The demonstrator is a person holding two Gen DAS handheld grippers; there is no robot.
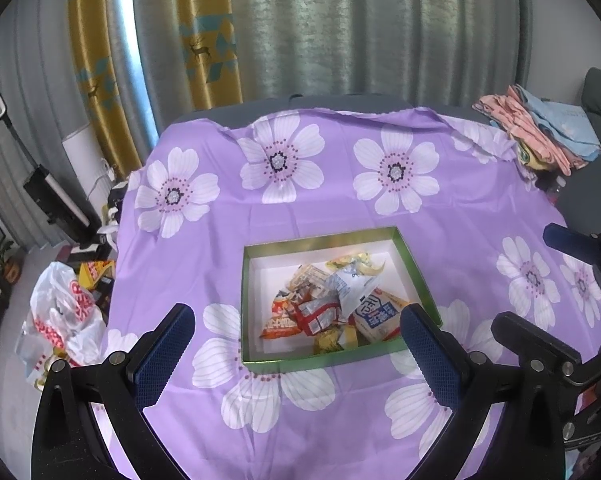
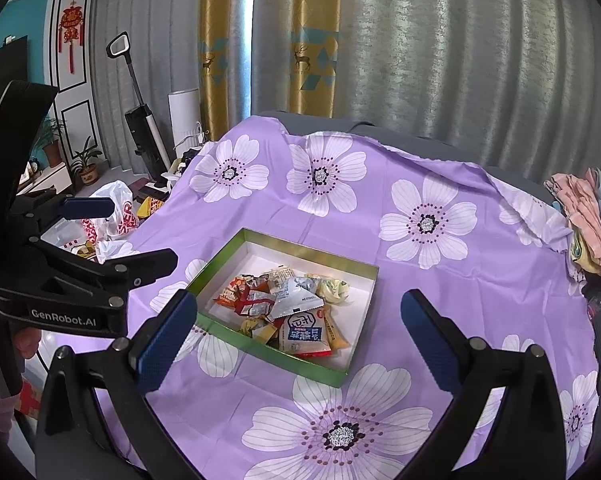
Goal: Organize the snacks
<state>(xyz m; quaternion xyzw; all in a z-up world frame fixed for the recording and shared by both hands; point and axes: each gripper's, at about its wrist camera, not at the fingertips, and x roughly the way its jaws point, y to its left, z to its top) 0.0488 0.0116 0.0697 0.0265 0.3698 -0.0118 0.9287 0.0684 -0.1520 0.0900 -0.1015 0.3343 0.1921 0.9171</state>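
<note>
Lower snack packets (image 2: 296, 320) lie buried; their print is unreadable.

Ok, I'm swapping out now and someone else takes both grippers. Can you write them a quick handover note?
Left gripper: open, empty, held above the cloth near the box.
Right gripper: open, empty, also near the box.
Green box sits on the purple floral cloth; the snack packets lie piled inside it.
Done: no loose snacks show on the cloth.
Left: possibly tidying the pile; no lid is in view.
</note>
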